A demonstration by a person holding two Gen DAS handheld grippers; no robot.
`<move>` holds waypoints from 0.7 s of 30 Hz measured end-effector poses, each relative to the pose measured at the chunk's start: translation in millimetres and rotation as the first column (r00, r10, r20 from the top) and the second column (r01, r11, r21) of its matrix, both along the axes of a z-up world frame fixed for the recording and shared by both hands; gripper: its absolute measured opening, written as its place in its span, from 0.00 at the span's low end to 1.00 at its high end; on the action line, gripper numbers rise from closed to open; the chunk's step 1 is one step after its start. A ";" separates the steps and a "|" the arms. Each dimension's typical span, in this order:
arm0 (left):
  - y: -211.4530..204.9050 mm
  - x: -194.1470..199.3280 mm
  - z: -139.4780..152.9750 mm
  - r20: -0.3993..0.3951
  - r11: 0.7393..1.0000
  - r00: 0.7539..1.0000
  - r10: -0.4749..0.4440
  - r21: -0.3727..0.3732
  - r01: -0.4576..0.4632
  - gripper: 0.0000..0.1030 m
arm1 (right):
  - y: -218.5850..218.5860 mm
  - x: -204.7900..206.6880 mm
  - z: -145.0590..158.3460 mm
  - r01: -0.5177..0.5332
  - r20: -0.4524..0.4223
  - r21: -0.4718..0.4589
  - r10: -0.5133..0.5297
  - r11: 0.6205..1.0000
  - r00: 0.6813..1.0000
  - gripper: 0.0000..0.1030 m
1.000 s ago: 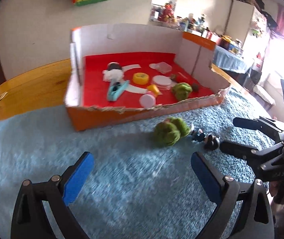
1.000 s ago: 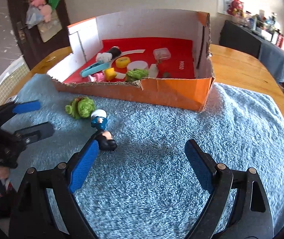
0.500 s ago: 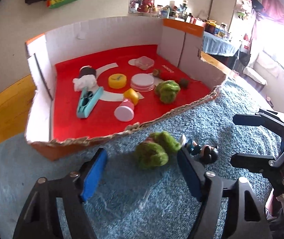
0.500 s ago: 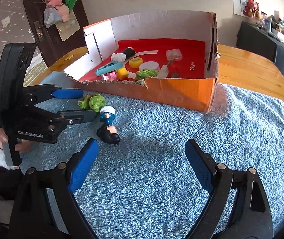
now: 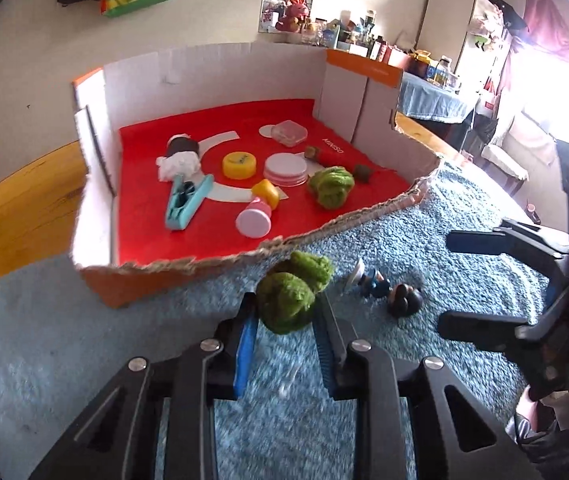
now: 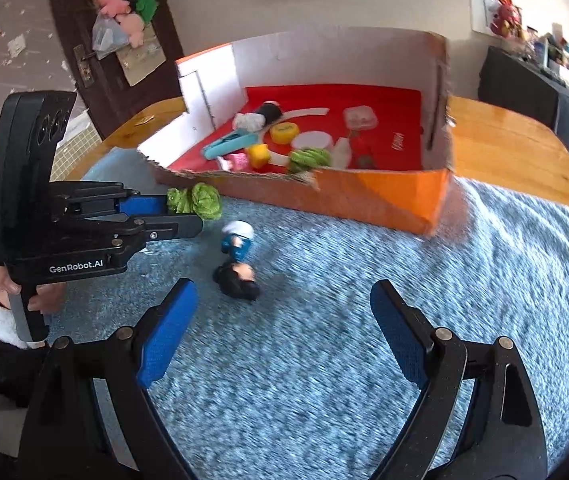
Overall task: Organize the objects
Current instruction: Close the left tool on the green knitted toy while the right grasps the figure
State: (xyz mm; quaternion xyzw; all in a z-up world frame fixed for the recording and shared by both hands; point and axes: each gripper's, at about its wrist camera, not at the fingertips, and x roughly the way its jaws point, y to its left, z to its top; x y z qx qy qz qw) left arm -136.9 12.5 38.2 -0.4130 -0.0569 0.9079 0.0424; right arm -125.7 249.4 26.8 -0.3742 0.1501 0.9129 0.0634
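While the left tongs (image 5: 284, 312) are closing, their blue pads flank the green yarn ball (image 5: 290, 290) and appear to press its near lump, so the ball sits clasped between them on the blue towel (image 5: 104, 340), just in front of the torn front wall of the cardboard box (image 5: 212, 258). To the right of the ball a small toy figure (image 5: 384, 292) lies on its side on the towel, apart from the tongs. Inside the box, on its red floor, rest a second green yarn ball (image 5: 330, 186), a yellow cap (image 5: 238, 164), a stack of white discs (image 5: 286, 168), a teal clip (image 5: 186, 202), a pink-lidded bottle (image 5: 254, 218) and a clear little case (image 5: 288, 133). At the right edge the right tongs (image 5: 460, 280) reach in with fingers well spread.

Seen from the right wrist, the right tongs (image 6: 280, 328) stand wide apart and grasp nothing; only towel (image 6: 404, 280) lies between the pads. The toy figure (image 6: 238, 260) lies just beyond the left pad, untouched. Farther left, a hand (image 6: 24, 296) holds the left tongs (image 6: 182, 212), whose fingertips pinch the green yarn ball (image 6: 200, 202) beside the box's orange front wall (image 6: 364, 200). The wooden desk (image 6: 516, 152) shows past the towel's edge.
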 end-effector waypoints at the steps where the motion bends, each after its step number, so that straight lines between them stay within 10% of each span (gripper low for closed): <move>1: -0.8 3.5 0.8 0.001 1.000 1.000 0.004 -0.005 -0.004 0.28 | -4.0 -3.9 0.0 -0.011 0.005 0.011 0.011 1.000 1.000 0.86; 10: -3.8 24.6 -5.4 0.021 0.999 0.999 0.028 -0.038 -0.028 0.42 | -23.5 -33.0 -1.0 -0.082 0.065 0.148 0.073 0.986 0.995 0.86; 19: -0.9 15.6 -10.9 0.002 1.000 1.000 0.017 -0.020 -0.017 0.49 | -26.9 -48.6 -9.9 -0.130 0.122 0.184 0.109 0.974 0.987 0.57; 21: 0.8 14.1 -11.5 -0.005 1.000 1.000 0.010 -0.028 -0.010 0.38 | -31.7 -51.9 -10.4 -0.153 0.130 0.204 0.128 0.967 0.983 0.47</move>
